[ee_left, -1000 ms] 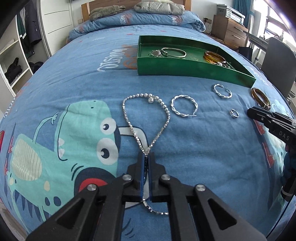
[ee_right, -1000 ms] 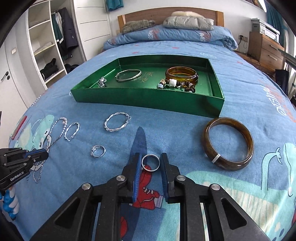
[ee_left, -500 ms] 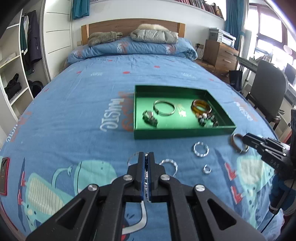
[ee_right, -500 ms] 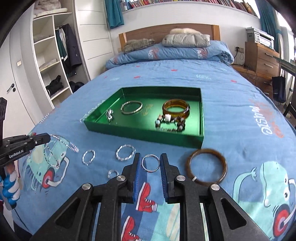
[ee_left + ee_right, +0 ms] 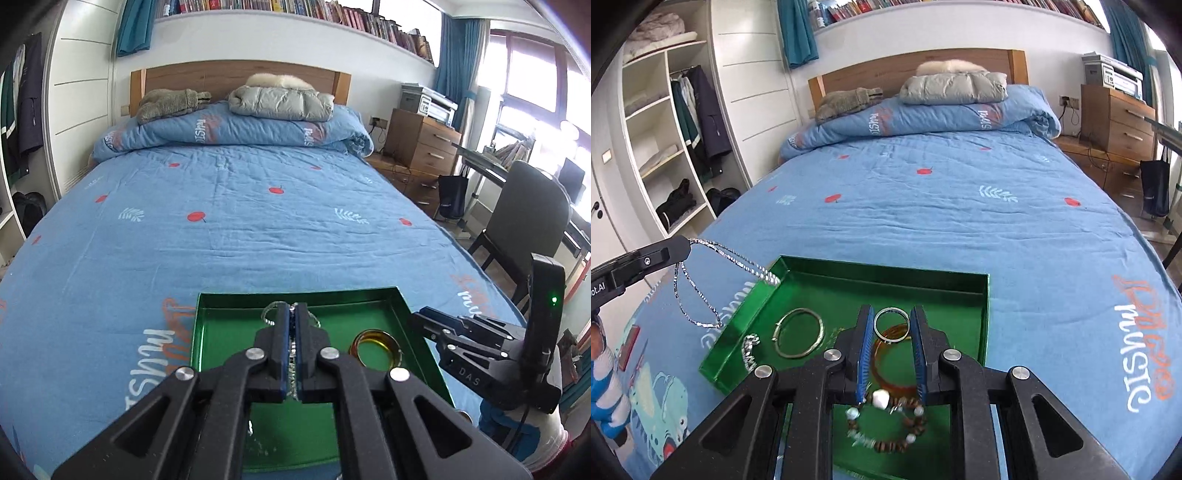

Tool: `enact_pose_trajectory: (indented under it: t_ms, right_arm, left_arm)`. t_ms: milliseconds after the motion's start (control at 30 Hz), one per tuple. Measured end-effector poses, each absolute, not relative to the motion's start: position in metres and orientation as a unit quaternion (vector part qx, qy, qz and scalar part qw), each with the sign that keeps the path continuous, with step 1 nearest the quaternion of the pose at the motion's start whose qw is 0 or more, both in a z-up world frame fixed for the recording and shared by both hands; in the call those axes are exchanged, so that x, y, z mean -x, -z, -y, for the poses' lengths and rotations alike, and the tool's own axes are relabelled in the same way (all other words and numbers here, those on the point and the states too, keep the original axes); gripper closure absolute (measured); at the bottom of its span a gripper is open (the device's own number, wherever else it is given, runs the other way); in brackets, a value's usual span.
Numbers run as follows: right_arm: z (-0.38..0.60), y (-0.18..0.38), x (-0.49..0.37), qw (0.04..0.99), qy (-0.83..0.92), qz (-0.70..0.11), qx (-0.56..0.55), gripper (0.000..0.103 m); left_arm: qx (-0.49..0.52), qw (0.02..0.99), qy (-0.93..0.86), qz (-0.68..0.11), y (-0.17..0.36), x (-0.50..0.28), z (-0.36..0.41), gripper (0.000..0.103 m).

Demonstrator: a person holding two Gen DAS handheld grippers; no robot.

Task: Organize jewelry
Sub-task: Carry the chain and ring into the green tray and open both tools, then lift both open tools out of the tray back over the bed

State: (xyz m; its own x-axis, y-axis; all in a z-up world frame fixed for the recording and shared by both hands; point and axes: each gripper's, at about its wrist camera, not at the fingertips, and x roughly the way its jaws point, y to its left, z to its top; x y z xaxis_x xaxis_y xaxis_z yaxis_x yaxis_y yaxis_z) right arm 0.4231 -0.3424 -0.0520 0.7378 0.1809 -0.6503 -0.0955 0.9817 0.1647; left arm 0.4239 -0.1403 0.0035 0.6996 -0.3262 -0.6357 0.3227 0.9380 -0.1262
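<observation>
My left gripper [image 5: 292,310] is shut on a silver chain necklace [image 5: 293,354] and holds it above the green tray [image 5: 236,299]. In the right wrist view the necklace [image 5: 701,291] hangs in loops from the left gripper [image 5: 685,248] over the tray's left wall [image 5: 738,325]. My right gripper [image 5: 891,317] is shut on a silver ring [image 5: 891,324] above the tray. In the tray lie an amber bangle [image 5: 886,365], a silver bangle [image 5: 798,338], a bead bracelet [image 5: 886,424] and a small silver chain piece [image 5: 750,350]. The right gripper [image 5: 424,321] shows at the right of the left wrist view.
The tray sits on a blue bedspread [image 5: 942,206]. A folded duvet and pillows [image 5: 236,122] lie at the headboard. A wardrobe with open shelves [image 5: 665,147] stands left, a wooden dresser [image 5: 421,144] and a chair [image 5: 524,221] right.
Both grippers have risen and moved forward over the tray. The necklace left the bedspread and now hangs from the left gripper; the ring is carried over the amber bangle.
</observation>
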Motion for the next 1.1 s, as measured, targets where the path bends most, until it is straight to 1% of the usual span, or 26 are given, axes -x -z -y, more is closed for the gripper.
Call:
enact_pose_trajectory:
  t_ms: [133,267,400,567,633,700,767,900,1100]
  right_arm:
    - [0.346,0.08,-0.472,0.913,-0.058,-0.401,-0.049,0.083]
    - [0.35,0.108,-0.499,0.897,-0.034,-0.439,-0.036,0.083]
    - [0.348,0.119,-0.51,0.885,-0.016,-0.466,-0.019,0.083]
    - [0.343,0.128,-0.513,0.871,-0.006,-0.491,0.005,0.083]
    - [0.344,0.127,-0.512,0.87,-0.005,-0.493,0.003,0.081]
    - [0.347,0.124,-0.51,0.87,-0.002,-0.493,0.002,0.074]
    - [0.35,0.115,-0.505,0.876,-0.002,-0.482,-0.003,0.074]
    - [0.356,0.083,-0.474,0.895,-0.008,-0.446,-0.021,0.07]
    - [0.367,0.03,-0.399,0.919,-0.011,-0.393,-0.035,0.069]
  left_arm:
    - [-0.031,0.911,0.147,-0.384,0.042,-0.473,0.157,0.101]
    - [-0.043,0.898,0.107,-0.424,0.08,-0.516,0.152,0.101]
    - [-0.061,0.889,0.089,-0.445,0.104,-0.53,0.149,0.101]
    - [-0.043,0.873,0.087,-0.478,0.121,-0.534,0.141,0.099]
    - [-0.051,0.876,0.088,-0.471,0.116,-0.53,0.142,0.097]
    - [-0.057,0.879,0.098,-0.463,0.104,-0.524,0.141,0.093]
    - [-0.063,0.886,0.098,-0.45,0.088,-0.517,0.139,0.084]
    - [-0.065,0.899,0.1,-0.42,0.05,-0.495,0.128,0.083]
    - [-0.07,0.924,0.101,-0.362,-0.005,-0.432,0.11,0.083]
